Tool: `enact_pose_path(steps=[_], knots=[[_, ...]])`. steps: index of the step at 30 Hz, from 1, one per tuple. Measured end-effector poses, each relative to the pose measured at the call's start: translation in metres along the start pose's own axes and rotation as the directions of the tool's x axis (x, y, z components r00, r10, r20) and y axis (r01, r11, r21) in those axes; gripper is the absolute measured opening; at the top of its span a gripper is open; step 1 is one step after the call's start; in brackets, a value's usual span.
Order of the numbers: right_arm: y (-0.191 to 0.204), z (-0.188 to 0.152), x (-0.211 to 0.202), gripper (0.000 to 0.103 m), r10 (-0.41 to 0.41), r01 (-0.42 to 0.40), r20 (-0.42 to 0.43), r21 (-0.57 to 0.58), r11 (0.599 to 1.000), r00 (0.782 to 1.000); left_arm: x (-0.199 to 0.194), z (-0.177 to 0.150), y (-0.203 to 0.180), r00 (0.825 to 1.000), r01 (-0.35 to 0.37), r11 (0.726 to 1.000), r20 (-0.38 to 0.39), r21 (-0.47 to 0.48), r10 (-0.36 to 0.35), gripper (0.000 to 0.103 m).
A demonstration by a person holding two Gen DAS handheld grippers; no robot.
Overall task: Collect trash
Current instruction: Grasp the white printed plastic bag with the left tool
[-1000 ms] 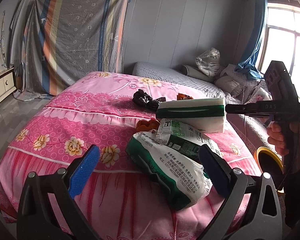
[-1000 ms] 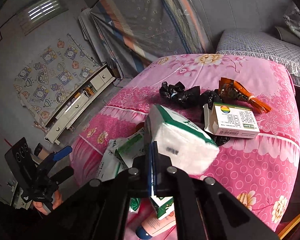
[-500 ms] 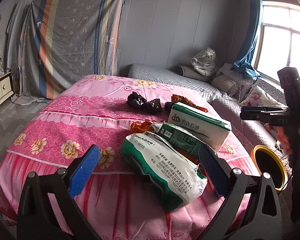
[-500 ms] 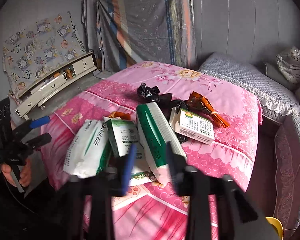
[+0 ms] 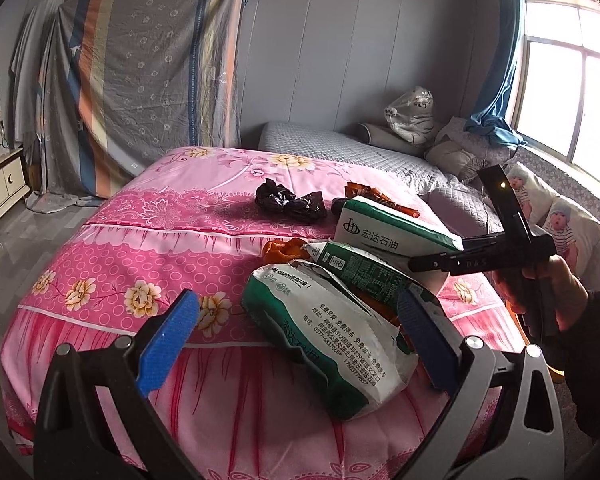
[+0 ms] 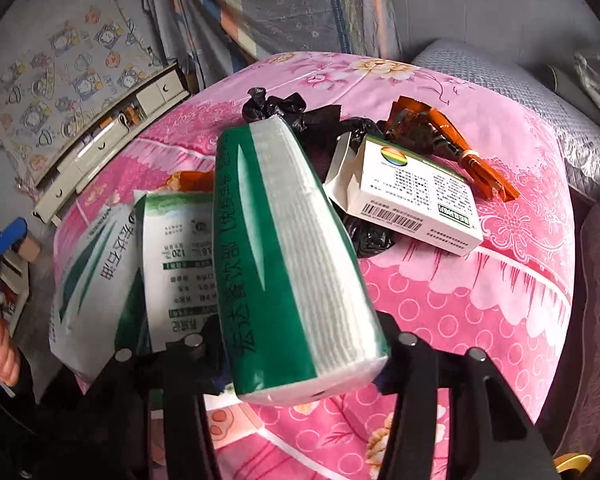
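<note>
Trash lies on a pink floral bed [image 5: 140, 248]. A green and white tissue pack [image 6: 292, 256] lies between the fingers of my right gripper [image 6: 300, 364], whose jaws stand apart around its near end. The pack shows in the left wrist view [image 5: 392, 232] too, with the right gripper [image 5: 436, 264] at its end. My left gripper [image 5: 296, 332] is open and empty just before a large green and white bag [image 5: 328, 332]. A second green pack [image 5: 364, 272], black plastic bags [image 5: 292, 200], a white box [image 6: 416, 196] and orange wrappers [image 6: 448, 140] lie around.
A grey quilted bed [image 5: 360, 152] with pillows stands behind, under a window [image 5: 572, 92]. A striped sheet [image 5: 140, 80] hangs at the back. A low white cabinet [image 6: 112, 136] stands at the left wall. A yellow bin rim [image 6: 572, 462] shows at the lower right.
My right gripper let go of the tissue pack, pulled back open, then came forward again so that the pack lies between its fingers. The pack dropped onto the bed. My left gripper stayed open.
</note>
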State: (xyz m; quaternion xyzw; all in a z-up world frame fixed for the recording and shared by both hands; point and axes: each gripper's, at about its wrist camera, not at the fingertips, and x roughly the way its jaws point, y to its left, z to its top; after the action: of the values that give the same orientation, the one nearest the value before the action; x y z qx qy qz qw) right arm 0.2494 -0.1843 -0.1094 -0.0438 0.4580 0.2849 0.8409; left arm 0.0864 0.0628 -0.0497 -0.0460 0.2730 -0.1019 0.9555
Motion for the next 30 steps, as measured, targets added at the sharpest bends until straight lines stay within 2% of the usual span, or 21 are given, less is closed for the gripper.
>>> enact_pose_path(steps=[5,9,14,16,19,25,30], knots=[[0.003,-0.014,-0.031,0.043,0.071,-0.072,0.071,0.015,0.997,0.995,0.015,-0.011,-0.018,0.994,0.055,0.993,-0.102,0.100,-0.045,0.095],[-0.002,-0.030,-0.073,0.044,0.125,-0.138,0.166,0.067,0.988,0.978,0.035,-0.022,-0.040,0.973,0.127,0.982,-0.212,0.142,-0.095,0.095],[-0.004,-0.053,-0.112,0.044,0.161,-0.191,0.252,0.096,0.977,0.954,0.052,-0.030,-0.062,0.957,0.122,0.974,-0.283,0.188,-0.065,0.095],[-0.002,-0.061,-0.121,0.044,0.164,-0.197,0.276,0.095,0.976,0.947,0.063,-0.032,-0.066,0.951,0.092,0.977,-0.309,0.190,-0.029,0.095],[0.002,-0.069,-0.132,0.044,0.177,-0.212,0.300,0.089,0.973,0.937,0.081,-0.033,-0.064,0.936,0.042,0.984,-0.350,0.174,0.021,0.095],[0.002,-0.081,-0.139,0.044,0.198,-0.240,0.321,0.099,0.966,0.926,0.114,-0.032,-0.062,0.910,0.015,0.991,-0.413,0.135,0.042,0.096],[-0.003,-0.088,-0.138,0.045,0.207,-0.260,0.324,0.127,0.957,0.923,0.131,-0.037,-0.048,0.883,0.056,0.998,-0.467,-0.003,-0.051,0.096]])
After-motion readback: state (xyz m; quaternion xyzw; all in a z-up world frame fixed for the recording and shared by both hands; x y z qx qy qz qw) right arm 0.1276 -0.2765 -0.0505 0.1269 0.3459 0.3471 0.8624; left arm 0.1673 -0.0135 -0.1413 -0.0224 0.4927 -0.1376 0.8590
